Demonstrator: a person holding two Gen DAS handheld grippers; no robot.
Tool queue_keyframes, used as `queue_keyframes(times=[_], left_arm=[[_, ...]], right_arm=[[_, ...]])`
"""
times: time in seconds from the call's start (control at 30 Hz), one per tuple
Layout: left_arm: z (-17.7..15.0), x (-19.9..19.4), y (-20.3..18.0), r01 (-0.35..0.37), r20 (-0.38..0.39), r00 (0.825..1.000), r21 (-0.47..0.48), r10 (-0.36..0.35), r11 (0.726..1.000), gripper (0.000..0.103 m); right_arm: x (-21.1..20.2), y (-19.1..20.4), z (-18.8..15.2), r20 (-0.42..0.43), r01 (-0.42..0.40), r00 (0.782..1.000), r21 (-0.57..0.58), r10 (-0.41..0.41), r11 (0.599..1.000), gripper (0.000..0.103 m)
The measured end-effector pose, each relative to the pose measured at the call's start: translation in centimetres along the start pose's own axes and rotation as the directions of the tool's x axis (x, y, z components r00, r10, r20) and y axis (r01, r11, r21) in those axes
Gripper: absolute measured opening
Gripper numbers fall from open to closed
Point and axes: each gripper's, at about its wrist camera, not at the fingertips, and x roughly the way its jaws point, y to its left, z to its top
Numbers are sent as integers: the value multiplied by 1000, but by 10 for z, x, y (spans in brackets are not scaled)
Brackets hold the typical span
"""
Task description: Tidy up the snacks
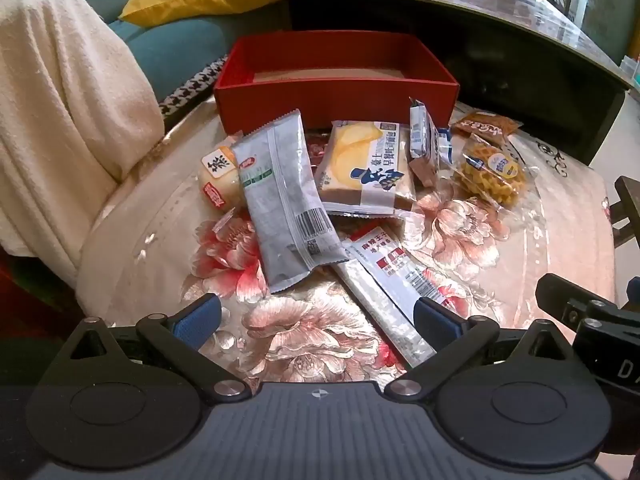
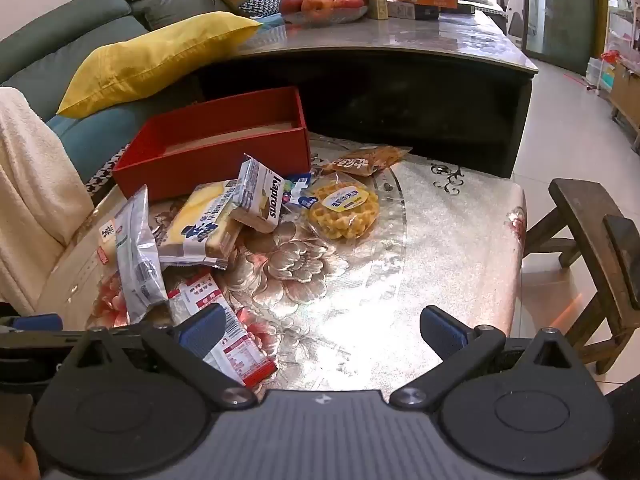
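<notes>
both grippers hovering over the snack pile, nothing picked up

my left gripper (image 1: 316, 320) and right gripper (image 2: 322, 330) hang with jaws spread wide and empty. on the floral worktop (image 2: 420, 280) the snacks lie loose: grey packet (image 1: 286, 200), bread pack (image 1: 366, 166), waffle (image 2: 344, 212), red-and-white stick pack (image 1: 384, 284). the red box (image 1: 336, 76) sits just behind them, its floor bare.

yellow cushion (image 2: 152, 62), cream blanket (image 1: 60, 100), green sofa (image 2: 60, 28), bowl of apples (image 2: 324, 4), wooden stool (image 2: 592, 248)
</notes>
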Motion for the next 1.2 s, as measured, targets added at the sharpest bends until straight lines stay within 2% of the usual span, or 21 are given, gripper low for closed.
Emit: queue_keyframes(times=[1.2], left_arm=[[-2,3,0,-17,-7,1000,10,17,1000,103]], right_arm=[[7,1,-2,-25,3,1000,-4,-3,1000,100]])
